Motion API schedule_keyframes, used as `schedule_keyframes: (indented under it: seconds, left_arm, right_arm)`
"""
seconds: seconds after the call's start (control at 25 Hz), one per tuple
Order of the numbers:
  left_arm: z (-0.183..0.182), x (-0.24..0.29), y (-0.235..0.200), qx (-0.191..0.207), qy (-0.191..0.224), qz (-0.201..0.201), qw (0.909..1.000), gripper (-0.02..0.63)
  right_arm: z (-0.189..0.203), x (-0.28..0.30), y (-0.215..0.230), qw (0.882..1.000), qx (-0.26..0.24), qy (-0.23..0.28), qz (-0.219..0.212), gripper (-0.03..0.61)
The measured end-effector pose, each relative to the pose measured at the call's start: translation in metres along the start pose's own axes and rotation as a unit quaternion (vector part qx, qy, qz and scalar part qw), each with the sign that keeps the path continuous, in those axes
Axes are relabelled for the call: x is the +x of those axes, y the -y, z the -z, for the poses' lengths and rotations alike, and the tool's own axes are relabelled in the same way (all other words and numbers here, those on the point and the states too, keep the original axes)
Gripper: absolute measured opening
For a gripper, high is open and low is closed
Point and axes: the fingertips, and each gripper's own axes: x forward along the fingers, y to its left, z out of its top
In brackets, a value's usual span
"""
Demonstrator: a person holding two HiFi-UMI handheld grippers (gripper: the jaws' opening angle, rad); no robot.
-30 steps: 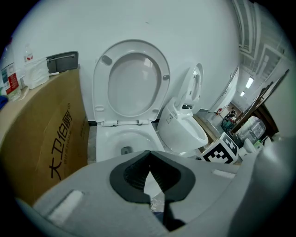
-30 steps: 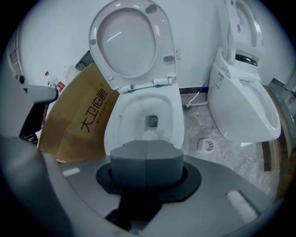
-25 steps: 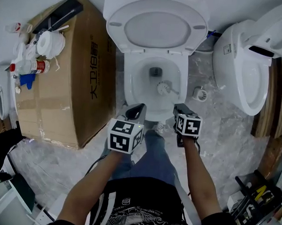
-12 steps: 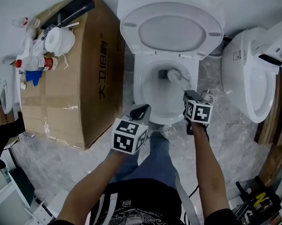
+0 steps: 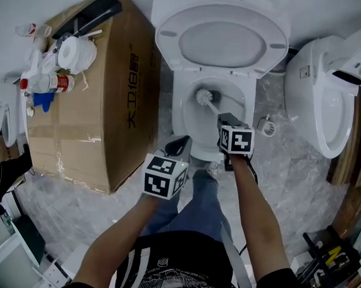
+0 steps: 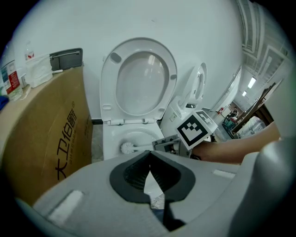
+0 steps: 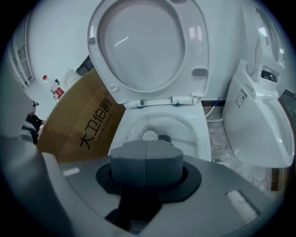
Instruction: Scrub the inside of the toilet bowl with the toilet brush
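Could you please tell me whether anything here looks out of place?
Yes: a second toilet stands askew right of the toilet being scrubbed, and a large cardboard box left of it carries bottles and a paper roll.

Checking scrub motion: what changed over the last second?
The right gripper, shut on the toilet brush, swung left; the brush head went toward the back of the toilet bowl, then across to its left side. The left gripper stayed shut and empty in front of the bowl; the lid stayed up.
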Motion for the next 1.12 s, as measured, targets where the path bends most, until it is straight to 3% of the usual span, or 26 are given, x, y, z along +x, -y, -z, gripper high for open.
schedule_keyframes:
  seconds: [0.4,0.88,1.12]
  left_arm:
    - [0.000,0.005,0.008,-0.001,0.002,0.013,0.9999,-0.008]
    - [0.005,-0.005,-0.002,-0.002,0.001,0.017,0.9998,-0.008]
    - [0.006,-0.010,0.005,-0.001,0.003,0.018,0.9998,-0.008]
  right_arm:
    - [0.070,-0.010,0.020,0.998,0.026,-0.044,0.043,0.149]
    - [0.038,0.037,0.033,0.997,0.011,-0.029,0.068,0.149]
    - [0.067,0.006,0.022,0.998,-0.005,-0.035,0.060,0.149]
